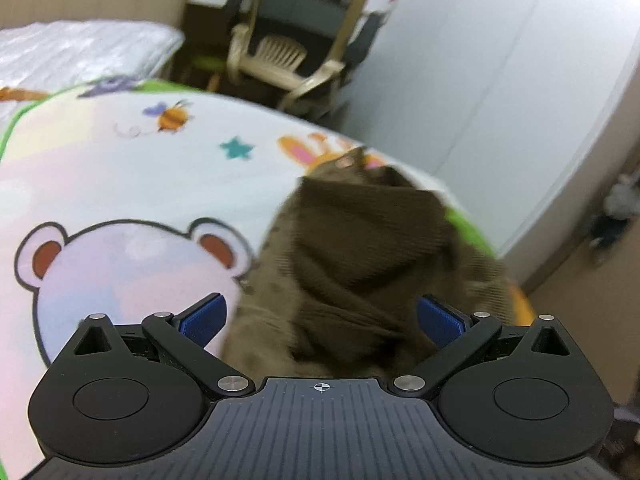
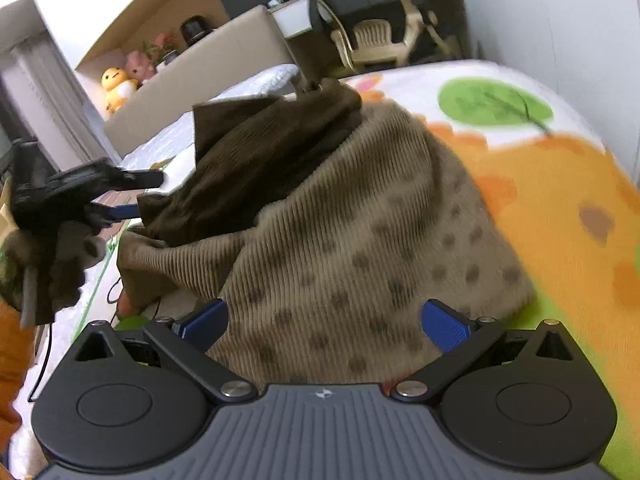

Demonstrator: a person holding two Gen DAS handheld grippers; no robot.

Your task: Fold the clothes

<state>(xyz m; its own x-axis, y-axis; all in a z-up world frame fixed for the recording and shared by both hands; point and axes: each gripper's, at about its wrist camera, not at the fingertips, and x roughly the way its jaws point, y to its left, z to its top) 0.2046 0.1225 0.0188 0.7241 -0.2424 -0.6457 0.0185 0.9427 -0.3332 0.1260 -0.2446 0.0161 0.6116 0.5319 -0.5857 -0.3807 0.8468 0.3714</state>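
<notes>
While both tongs (image 1: 322, 320) (image 2: 324, 322) gape, garment (image 2: 340, 216) bunched mid-blanket (image 2: 560, 200).

The brown ribbed corduroy garment (image 1: 360, 264) is motion-blurred. Its near edge is hidden behind the gripper body. The cartoon-printed bed cover (image 2: 560, 208) is smeared too.

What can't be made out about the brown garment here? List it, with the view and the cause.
- Garment type and full outline: bunched in both views, motion-blurred, its near edge hidden behind the right gripper body.
- Near hem, left wrist view: hidden behind the left gripper body.
- Blanket print under the garment: covered.
- Left gripper's fingers, right wrist view: small, blurred.
</notes>
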